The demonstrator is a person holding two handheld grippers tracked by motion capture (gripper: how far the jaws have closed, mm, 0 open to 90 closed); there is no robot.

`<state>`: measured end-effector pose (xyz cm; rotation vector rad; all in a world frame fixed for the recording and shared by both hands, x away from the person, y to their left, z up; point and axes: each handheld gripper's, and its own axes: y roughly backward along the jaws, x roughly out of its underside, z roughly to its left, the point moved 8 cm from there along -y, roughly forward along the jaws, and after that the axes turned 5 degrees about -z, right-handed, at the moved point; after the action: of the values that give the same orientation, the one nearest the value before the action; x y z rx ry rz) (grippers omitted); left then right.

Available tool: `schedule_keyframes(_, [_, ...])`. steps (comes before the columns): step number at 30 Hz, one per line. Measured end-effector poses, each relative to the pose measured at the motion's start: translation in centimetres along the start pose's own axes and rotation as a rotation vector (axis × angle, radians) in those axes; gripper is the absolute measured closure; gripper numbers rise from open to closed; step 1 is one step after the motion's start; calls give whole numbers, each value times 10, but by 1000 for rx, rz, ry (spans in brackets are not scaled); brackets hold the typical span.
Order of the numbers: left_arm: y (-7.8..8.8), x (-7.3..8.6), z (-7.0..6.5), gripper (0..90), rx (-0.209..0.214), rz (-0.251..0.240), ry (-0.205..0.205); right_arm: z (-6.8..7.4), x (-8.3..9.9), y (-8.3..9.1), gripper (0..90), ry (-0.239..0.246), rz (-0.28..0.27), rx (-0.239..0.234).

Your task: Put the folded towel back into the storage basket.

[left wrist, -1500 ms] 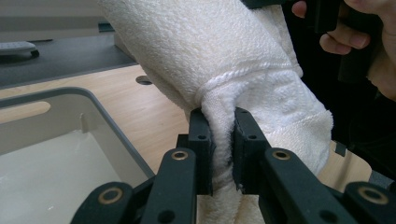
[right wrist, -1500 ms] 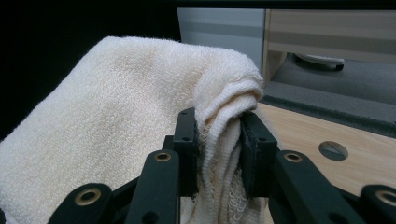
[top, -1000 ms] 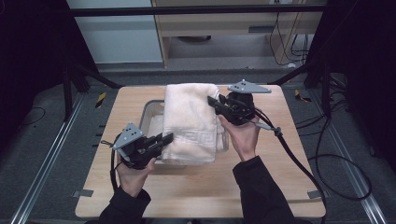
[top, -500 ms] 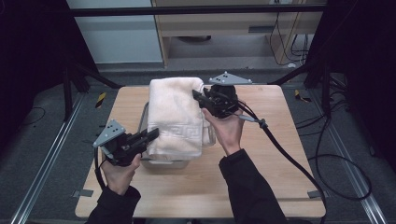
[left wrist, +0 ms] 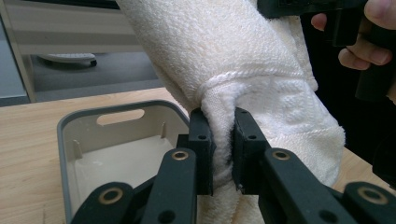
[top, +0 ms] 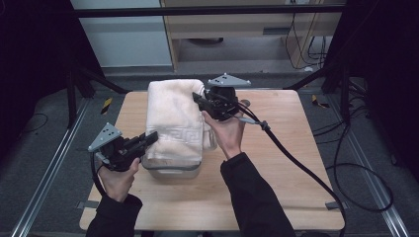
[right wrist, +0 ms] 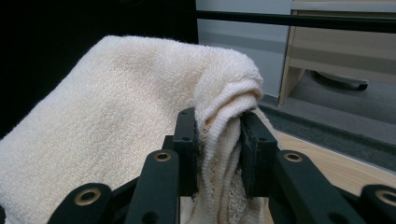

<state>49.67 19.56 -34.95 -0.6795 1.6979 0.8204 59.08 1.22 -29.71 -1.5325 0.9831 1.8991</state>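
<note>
A cream folded towel (top: 173,121) hangs lifted over a grey plastic bin (top: 173,170) on the wooden table. My left gripper (top: 150,139) is shut on the towel's near edge; in the left gripper view its pads pinch a bunched fold of the towel (left wrist: 261,79) above the bin (left wrist: 65,135). My right gripper (top: 198,100) is shut on the towel's far right edge; the right gripper view has gathered layers of the towel (right wrist: 126,98) squeezed between the pads. The towel hides most of the bin in the high view.
The wooden table (top: 286,148) has bare room right of the bin and along its front edge. A black cable (top: 296,158) trails from the right gripper across the table's right side. Dark frame posts and a cabinet stand beyond the far edge.
Both hands have carried the towel to the left across the table and slightly up, so it now hangs further left over the bin. Both grips stay shut on it.
</note>
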Motion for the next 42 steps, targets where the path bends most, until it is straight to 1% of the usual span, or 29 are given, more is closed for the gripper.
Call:
schedule_keyframes(5, [-1,0,9,795,-17,2,1,2,1,-12,712,-4,-5,-2])
schedule_keyframes(9, [-2,2,16,795,-25,5,7,3,3,-17,712,-1,-5,-1])
schedule_keyframes(17, [-5,13,32,796,-45,29,19,4,14,-33,711,-8,10,-4])
schedule_keyframes(20, [-7,18,38,796,-54,42,19,4,20,-40,711,-11,23,-6])
schedule_keyframes(26, [-10,30,50,796,-66,66,34,4,33,-53,711,-16,47,-7])
schedule_keyframes(33, [-13,43,63,796,-90,106,39,5,50,-68,710,-23,82,-5])
schedule_keyframes(38, [-17,53,69,796,-103,135,45,5,60,-77,710,-24,108,0])
schedule_keyframes(39, [-18,55,69,796,-106,139,46,4,65,-80,710,-21,118,5])
schedule_keyframes(42, [-21,60,72,796,-114,154,47,4,70,-83,709,-16,130,9])
